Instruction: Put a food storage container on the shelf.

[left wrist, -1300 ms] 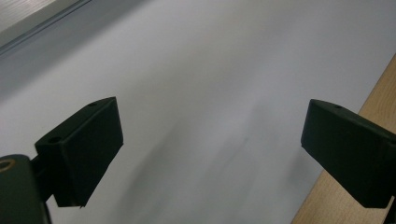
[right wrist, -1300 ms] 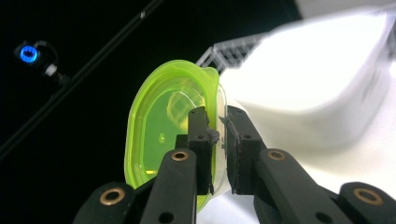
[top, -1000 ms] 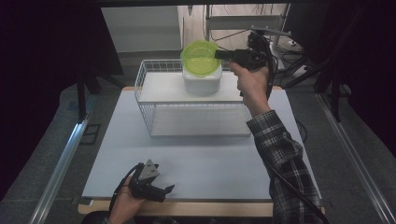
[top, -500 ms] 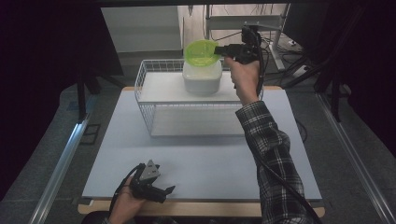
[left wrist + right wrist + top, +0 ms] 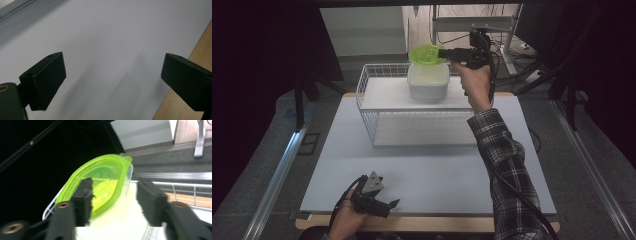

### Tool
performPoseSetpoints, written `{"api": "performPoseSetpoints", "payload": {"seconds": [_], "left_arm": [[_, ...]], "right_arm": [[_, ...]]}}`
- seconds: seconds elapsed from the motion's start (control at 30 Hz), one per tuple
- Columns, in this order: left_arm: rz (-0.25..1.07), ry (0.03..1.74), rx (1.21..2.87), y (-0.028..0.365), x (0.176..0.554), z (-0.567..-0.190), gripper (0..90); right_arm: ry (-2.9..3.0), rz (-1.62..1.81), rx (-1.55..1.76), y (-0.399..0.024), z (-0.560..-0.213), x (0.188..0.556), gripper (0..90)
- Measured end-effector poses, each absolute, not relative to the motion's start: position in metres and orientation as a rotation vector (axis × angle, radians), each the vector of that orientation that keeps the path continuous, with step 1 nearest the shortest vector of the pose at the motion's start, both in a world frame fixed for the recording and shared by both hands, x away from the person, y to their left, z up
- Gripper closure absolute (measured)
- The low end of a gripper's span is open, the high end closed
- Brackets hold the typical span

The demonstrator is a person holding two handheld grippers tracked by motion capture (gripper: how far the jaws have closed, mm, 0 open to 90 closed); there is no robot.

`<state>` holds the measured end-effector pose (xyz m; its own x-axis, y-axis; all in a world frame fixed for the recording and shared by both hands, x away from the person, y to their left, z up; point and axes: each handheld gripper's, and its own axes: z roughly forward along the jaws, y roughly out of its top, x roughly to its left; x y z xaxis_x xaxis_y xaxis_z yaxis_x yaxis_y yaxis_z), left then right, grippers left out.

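- Left gripper [image 5: 387,206]: rests at the near edge of the table [image 5: 427,170], jaws wide apart, nothing between them. Risk: low. It is well apart from the work and cannot steady anything there.
- Rack [image 5: 363,85]: wire, standing at the far side of the table. Risk: a push from the right could slide it, since nothing holds it.
- Lid [image 5: 426,53]: green, tilted, above the box [image 5: 428,82], which stands on the rack's upper shelf. Risk: a tilted lid that is not firmly held could slip off and fall behind the rack or into it.
- Right gripper [image 5: 447,51]: raised at the lid's right edge, jaws partly apart. The lid's rim lies in the gap, beside one jaw. Neither jaw visibly presses it, and actual contact cannot be told. Risk: closing off-centre could flick the lid away or tip the light box.
- View comparison: the high view gives the layout, namely lid over box, box on rack, and both arms. The right gripper view adds the jaw gap and the lid's tilt against it. The left gripper view confirms bare table between its jaws.
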<state>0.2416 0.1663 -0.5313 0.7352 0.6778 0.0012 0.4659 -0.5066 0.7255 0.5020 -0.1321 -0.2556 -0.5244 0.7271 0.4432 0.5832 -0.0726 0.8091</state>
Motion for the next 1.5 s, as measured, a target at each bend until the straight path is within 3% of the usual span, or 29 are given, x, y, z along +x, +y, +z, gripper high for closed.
{"api": "performPoseSetpoints", "payload": {"seconds": [0.17, 0.63, 0.87, 1.3, 1.5], "left_arm": [[0.371, 0.859, 2.2, 0.166, 0.242, -0.531, 5.3], [0.366, 0.877, 2.173, 0.168, 0.243, -0.531, 4.2], [0.37, 0.887, 2.159, 0.169, 0.243, -0.531, 3.6], [0.375, 0.886, 2.162, 0.169, 0.243, -0.532, 3.1], [0.376, 0.885, 2.159, 0.17, 0.243, -0.532, 3.1]], "right_arm": [[2.088, 1.674, 1.329, -0.141, -0.26, 0.481, 26.0], [2.2, 1.584, 1.046, -0.169, -0.316, 0.406, 15.1], [2.258, 1.501, 0.979, -0.175, -0.364, 0.374, 9.6], [2.413, 1.215, 1.008, -0.212, -0.493, 0.323, 4.3], [2.494, 1.078, 0.972, -0.205, -0.508, 0.317, 4.3]]}}
